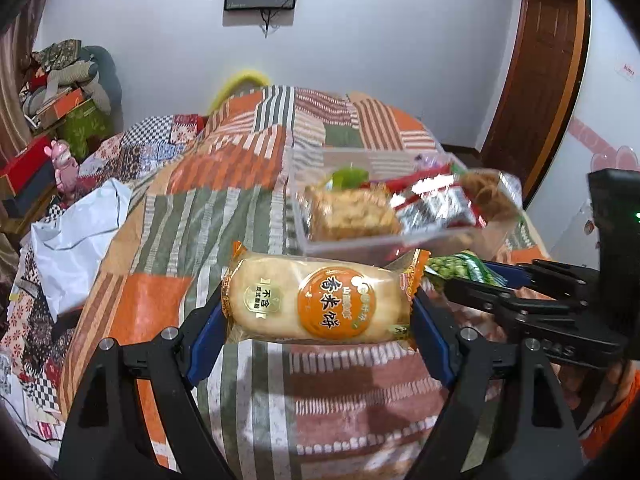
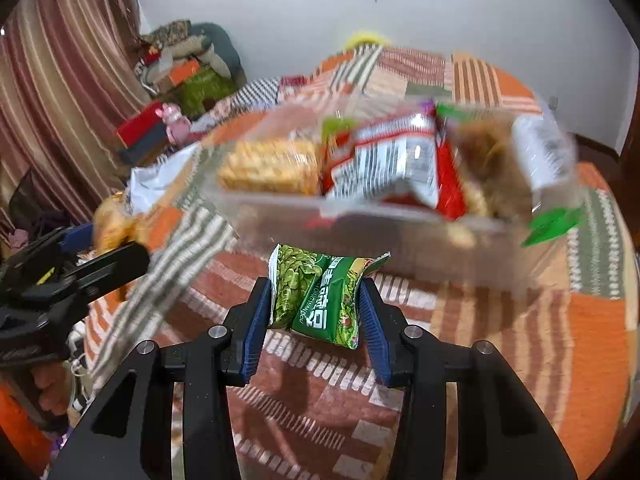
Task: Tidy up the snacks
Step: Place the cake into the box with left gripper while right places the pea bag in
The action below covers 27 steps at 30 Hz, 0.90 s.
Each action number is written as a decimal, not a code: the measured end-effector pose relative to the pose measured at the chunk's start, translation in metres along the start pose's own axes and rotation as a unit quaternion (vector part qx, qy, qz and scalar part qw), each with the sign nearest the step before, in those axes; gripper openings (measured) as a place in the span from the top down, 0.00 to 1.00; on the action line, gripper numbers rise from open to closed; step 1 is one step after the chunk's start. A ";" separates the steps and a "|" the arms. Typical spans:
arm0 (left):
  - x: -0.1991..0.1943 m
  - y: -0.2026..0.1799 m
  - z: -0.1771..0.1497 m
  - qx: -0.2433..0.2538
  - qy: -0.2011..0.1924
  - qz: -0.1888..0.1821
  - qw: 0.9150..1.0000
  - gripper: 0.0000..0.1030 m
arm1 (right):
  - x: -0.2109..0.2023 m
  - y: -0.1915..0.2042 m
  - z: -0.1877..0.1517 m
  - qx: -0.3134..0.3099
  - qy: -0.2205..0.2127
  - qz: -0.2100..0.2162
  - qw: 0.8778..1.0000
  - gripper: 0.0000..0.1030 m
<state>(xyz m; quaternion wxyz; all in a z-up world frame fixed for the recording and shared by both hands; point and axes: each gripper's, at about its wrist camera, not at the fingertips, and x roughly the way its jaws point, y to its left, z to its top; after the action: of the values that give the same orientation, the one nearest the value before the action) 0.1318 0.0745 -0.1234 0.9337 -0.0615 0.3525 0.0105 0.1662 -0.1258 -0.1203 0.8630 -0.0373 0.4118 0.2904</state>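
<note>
Both hands carried a snack above the patchwork bedspread [image 1: 224, 216], with the clear plastic box [image 2: 280, 208] of snacks just ahead. Judgement on the step: bring each packet over the box rim, lower it into a free gap, then release; the left load is long, so it would likely go in best turned lengthwise along the box wall, not across the packs already inside. One hand at a time seemed wise, since the two grippers sat close together. Left gripper [image 1: 318, 312]: jaws stood wide, blue pads pressed on both crimped ends of the rice cracker packet [image 1: 316, 300], held crosswise and clear of the cloth. Right gripper [image 2: 316, 300]: jaws drawn in close, clamped on the green pea packet [image 2: 320, 296], which buckled into a fold between the pads. The cracker packet looked pale and puffy, clear film with orange ends and a round orange label. The pea packet was small, glossy green, and printed with peas. The box already held a golden cracker block [image 2: 268, 168] and a red-and-white pack [image 2: 396, 164], both blurred.
</note>
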 end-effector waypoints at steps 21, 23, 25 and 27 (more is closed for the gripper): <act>0.012 -0.024 0.093 0.010 -0.069 -0.010 0.997 0.19 | -0.036 0.003 0.083 -0.011 -0.131 -0.036 0.991 0.61; 0.021 -0.025 0.099 0.009 -0.066 -0.010 0.998 0.19 | -0.030 -0.001 0.090 -0.012 -0.129 -0.041 0.991 0.61; 0.033 -0.025 0.104 0.005 -0.058 -0.005 0.998 0.19 | -0.021 -0.005 0.097 -0.010 -0.123 -0.047 0.991 0.61; 0.046 -0.022 0.107 -0.001 -0.047 -0.007 0.999 0.19 | -0.013 -0.012 0.102 -0.004 -0.116 -0.049 0.992 0.61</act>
<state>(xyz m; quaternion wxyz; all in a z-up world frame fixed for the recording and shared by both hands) 0.2379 0.0644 -0.0715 0.9494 -0.0641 0.3075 0.0066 0.2360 -0.1107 -0.0455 0.9180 -0.0269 0.3051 0.2519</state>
